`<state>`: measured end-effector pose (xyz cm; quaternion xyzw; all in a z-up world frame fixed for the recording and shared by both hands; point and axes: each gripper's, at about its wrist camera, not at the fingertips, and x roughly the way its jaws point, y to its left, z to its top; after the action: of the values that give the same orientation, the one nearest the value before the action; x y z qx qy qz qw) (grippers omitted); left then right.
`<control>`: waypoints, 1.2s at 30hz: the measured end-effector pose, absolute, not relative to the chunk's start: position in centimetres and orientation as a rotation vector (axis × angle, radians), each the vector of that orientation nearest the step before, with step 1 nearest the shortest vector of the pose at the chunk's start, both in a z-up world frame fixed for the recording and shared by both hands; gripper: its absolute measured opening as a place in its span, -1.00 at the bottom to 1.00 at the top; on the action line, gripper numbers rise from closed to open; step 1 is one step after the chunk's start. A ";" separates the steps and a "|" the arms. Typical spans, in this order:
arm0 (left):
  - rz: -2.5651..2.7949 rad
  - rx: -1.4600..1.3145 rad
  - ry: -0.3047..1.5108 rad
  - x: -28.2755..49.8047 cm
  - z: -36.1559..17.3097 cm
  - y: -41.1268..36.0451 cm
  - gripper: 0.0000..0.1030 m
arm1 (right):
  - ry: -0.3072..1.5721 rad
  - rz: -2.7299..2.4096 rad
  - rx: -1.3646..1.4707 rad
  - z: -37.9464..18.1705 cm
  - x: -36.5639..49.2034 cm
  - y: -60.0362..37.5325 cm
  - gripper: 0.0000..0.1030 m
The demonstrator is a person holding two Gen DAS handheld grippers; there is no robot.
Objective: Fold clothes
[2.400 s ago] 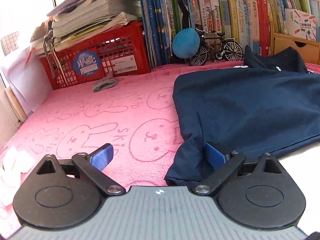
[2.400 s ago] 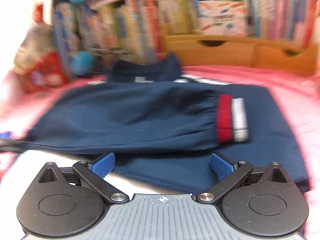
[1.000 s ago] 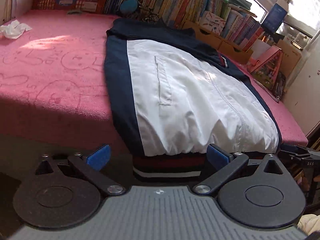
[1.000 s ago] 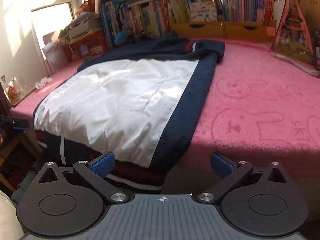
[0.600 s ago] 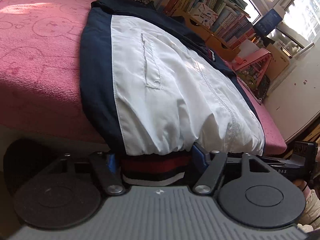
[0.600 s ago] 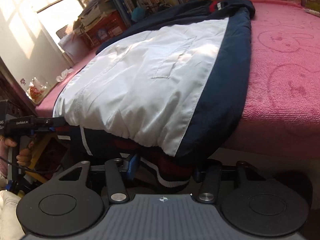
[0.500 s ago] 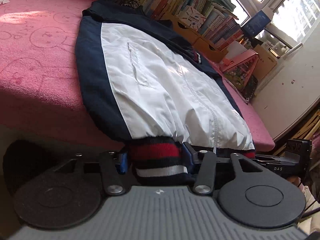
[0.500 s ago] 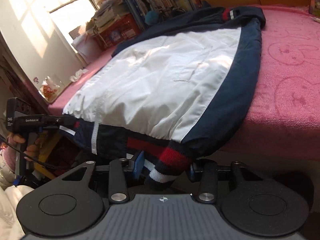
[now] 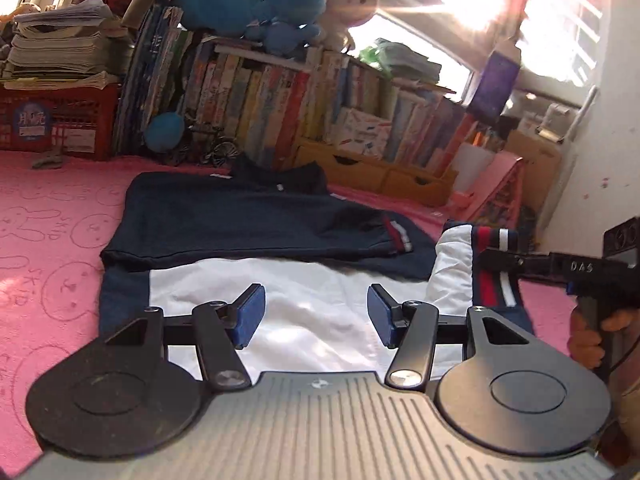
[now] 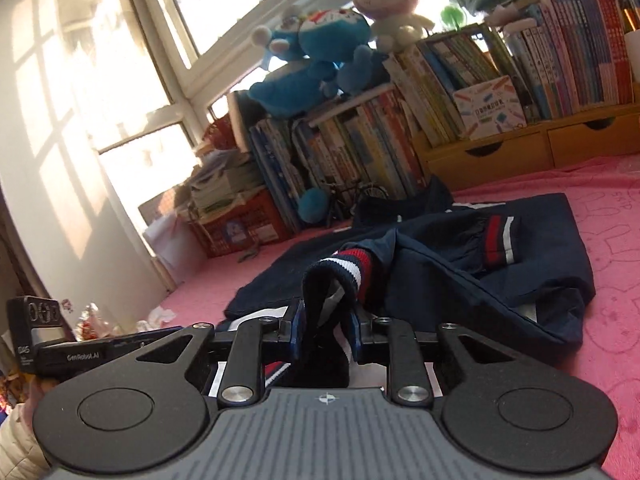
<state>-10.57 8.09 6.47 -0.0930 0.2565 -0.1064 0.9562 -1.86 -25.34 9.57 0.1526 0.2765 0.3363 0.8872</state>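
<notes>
Surface: a pink rabbit-print blanket (image 9: 52, 240) covers the bench where I work.
Bookshelf: books (image 9: 280, 108) line the far side, plush toys (image 10: 320, 40) on top, a red crate (image 9: 60, 124) at the left end.
Jacket: the navy and white jacket (image 9: 240, 216) lies on the blanket; its navy upper part is flat, its white lower part sits under my left claw.
Hem: the striped ribbed hem (image 10: 352, 268) is lifted off the blanket at my right claw.
Left claw (image 9: 316, 312): jaws opening, blue pads apart, nothing between them; white cloth lies below.
Right claw (image 10: 324, 328): jaws closing, pads pressed on the raised hem.
</notes>
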 end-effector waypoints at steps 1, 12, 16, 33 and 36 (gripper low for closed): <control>-0.176 -0.147 0.540 -10.2 6.1 7.7 0.05 | 0.607 0.681 0.309 8.6 -0.2 -24.2 -0.52; -0.075 0.132 0.570 -12.9 7.1 6.1 0.50 | 0.748 0.601 0.224 2.0 5.1 -17.4 -0.50; -0.077 0.138 0.559 -14.1 8.1 6.4 0.50 | 0.711 0.617 0.237 1.6 4.4 -18.0 -0.50; -0.503 0.587 0.568 -24.1 5.6 1.6 0.72 | 0.719 0.627 0.300 1.5 4.7 -18.9 -0.50; -0.370 0.609 0.513 -22.2 4.7 1.3 0.72 | 0.719 0.626 0.300 1.5 4.7 -18.9 -0.50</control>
<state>-22.25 1.32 4.66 0.2947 0.2483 -0.1790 0.9052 4.69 -18.90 1.54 0.1437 0.3447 0.2999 0.8778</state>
